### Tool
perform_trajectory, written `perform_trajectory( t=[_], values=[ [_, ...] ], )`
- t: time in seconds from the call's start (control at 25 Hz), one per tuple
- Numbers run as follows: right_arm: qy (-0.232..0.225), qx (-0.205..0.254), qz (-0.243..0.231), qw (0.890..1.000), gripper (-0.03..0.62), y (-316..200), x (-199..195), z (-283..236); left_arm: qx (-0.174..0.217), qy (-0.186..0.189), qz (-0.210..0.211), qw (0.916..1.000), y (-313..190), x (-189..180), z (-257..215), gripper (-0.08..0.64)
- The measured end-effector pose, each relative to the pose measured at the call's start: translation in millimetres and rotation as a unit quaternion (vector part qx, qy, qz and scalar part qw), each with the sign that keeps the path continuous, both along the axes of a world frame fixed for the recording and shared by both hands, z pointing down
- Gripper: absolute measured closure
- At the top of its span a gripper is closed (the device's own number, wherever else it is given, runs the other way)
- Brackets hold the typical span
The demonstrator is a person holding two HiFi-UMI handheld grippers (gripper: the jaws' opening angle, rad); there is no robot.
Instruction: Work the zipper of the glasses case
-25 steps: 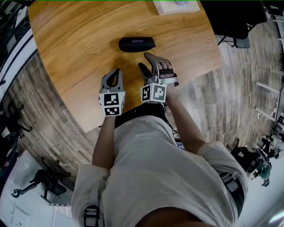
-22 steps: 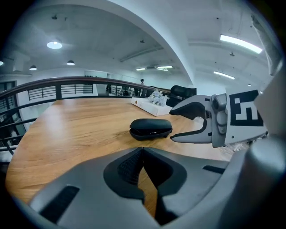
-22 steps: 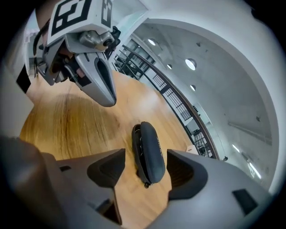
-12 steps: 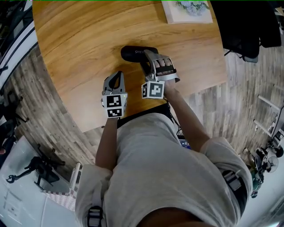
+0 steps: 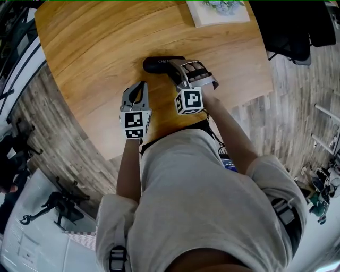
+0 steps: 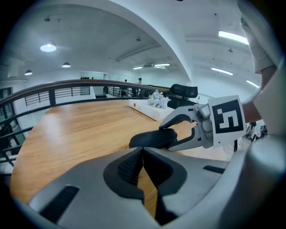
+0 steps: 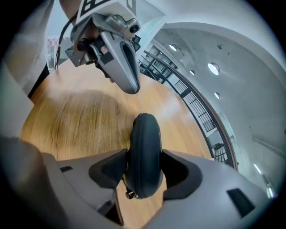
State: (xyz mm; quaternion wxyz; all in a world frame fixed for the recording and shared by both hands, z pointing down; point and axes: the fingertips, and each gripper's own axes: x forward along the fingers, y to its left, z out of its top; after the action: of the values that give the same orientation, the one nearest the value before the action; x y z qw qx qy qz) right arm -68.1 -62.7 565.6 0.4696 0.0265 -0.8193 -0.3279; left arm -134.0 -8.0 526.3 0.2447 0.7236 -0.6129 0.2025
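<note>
Head view: a black glasses case point(image 5: 158, 64) lies on a round wooden table point(image 5: 95, 48). The right hand-held gripper point(image 5: 175, 69) reaches over the case's right end and covers it. The left hand-held gripper point(image 5: 141, 86) hangs near the case, on the person's side of it and apart from it. A flat box with a flower print point(image 5: 220, 10) lies well beyond the case, at the table's far edge.

Left gripper view: this hand-held gripper's 2 jaws are clenched together with nothing between them. The case sits just ahead of them, its far end inside the right gripper's fingers.

Right gripper view: the case stands on edge between the 2 pads, and both appear to press its sides, so this gripper is grasping the case. Its jaws have just been closing on it. A small zipper pull point(image 7: 129, 194) dangles at the case's near end.

Judged from this, the case is secured but the zipper looks fully closed. The pull is untouched, so the zipper work itself is all still to do.

Hard to tell: the seam along the case is too dark to follow. Whether the case rests on the table or is lifted is unclear.
</note>
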Motion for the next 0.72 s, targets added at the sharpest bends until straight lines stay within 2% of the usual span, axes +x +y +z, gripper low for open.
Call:
perform_trajectory(
  t=[0.12,0.2,0.28,0.36,0.4,0.44,0.48,0.56,0.6,0.64,0.72],
  values=[
    [-0.003,-0.025,0.005,1.000,0.333,1.9,3.6,-5.3,0.000,-0.031,0.039,0.9988,-7.3,-4.2,-9.3,0.535],
    [-0.014,-0.050,0.016,0.999,0.334,3.1,4.9,-12.3,0.001,-0.056,0.083,0.9950,-11.0,-3.3,-15.9,0.535],
    [-0.027,-0.078,0.023,0.996,0.334,5.2,5.0,-22.4,0.001,-0.082,0.138,0.9870,-13.1,-0.4,-21.4,0.534],
    [-0.035,-0.103,0.020,0.994,0.336,11.8,5.7,-32.7,0.005,-0.122,0.192,0.9738,-14.0,1.7,-28.0,0.524],
    [-0.035,-0.116,0.015,0.993,0.334,17.0,7.0,-37.2,0.007,-0.147,0.223,0.9636,-13.8,4.8,-31.2,0.453],
    [-0.032,-0.129,0.009,0.991,0.334,22.7,8.8,-41.2,0.008,-0.174,0.261,0.9496,-13.0,10.4,-33.8,0.330],
    [-0.028,-0.141,0.001,0.990,0.336,28.7,10.8,-44.6,0.012,-0.202,0.303,0.9315,-11.5,18.5,-36.1,0.256],
    [-0.018,-0.163,-0.014,0.986,0.334,40.6,14.2,-50.2,0.029,-0.251,0.381,0.8894,-6.8,38.7,-39.5,0.214],
    [-0.015,-0.173,-0.019,0.985,0.334,45.8,15.2,-52.6,0.036,-0.266,0.411,0.8710,-4.1,48.7,-39.3,0.205],
    [-0.014,-0.182,-0.021,0.983,0.334,50.3,15.7,-54.8,0.038,-0.277,0.434,0.8563,-1.4,57.6,-37.1,0.199],
    [-0.014,-0.196,-0.020,0.980,0.334,57.6,16.4,-58.5,0.033,-0.295,0.466,0.8337,4.3,71.1,-28.5,0.196]
  ],
)
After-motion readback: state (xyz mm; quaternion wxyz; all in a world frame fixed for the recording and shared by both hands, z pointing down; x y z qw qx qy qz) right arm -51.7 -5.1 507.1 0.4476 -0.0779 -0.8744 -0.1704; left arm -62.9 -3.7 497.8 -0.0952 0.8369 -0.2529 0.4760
